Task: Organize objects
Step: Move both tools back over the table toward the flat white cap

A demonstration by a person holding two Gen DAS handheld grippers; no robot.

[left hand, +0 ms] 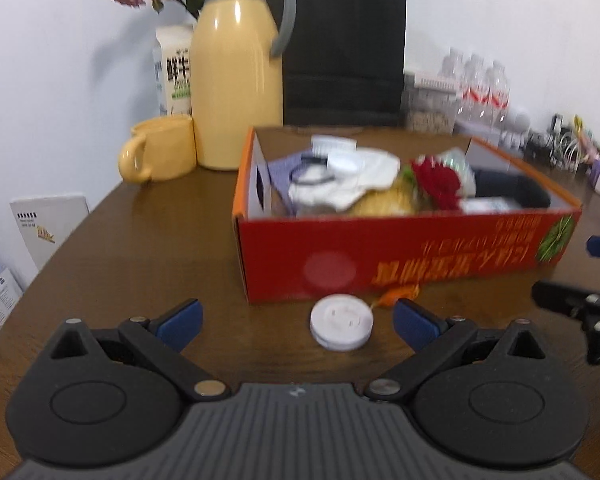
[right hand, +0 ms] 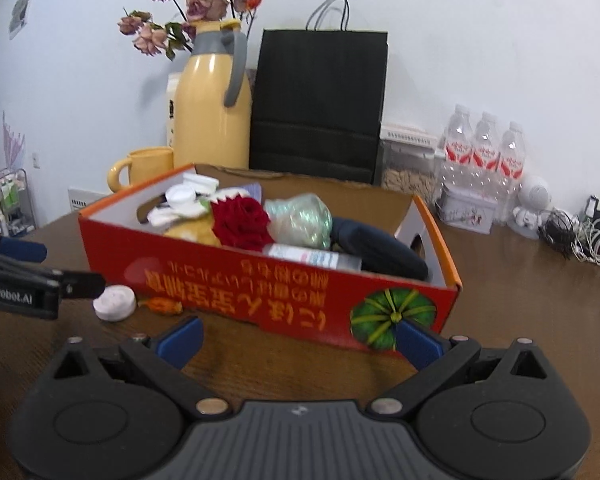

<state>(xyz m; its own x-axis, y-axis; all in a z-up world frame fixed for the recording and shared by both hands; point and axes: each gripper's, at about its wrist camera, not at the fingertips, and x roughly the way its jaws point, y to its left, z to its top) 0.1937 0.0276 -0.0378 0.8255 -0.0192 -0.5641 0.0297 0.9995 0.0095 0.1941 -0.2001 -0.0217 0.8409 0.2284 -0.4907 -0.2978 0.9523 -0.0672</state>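
Tabletop [left hand: 140,248]: white disc [left hand: 341,327] between hand-held gripper [left hand: 298,322] fingers.

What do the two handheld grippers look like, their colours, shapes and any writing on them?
Both are alike. The left gripper and the right gripper have black linkage arms with silver pivot pins, round black housings, a ribbed grey centre plate and blue pads on the fingertips. The right wrist view shows white lettering on the left gripper's side. No cables or sleeves are visible.
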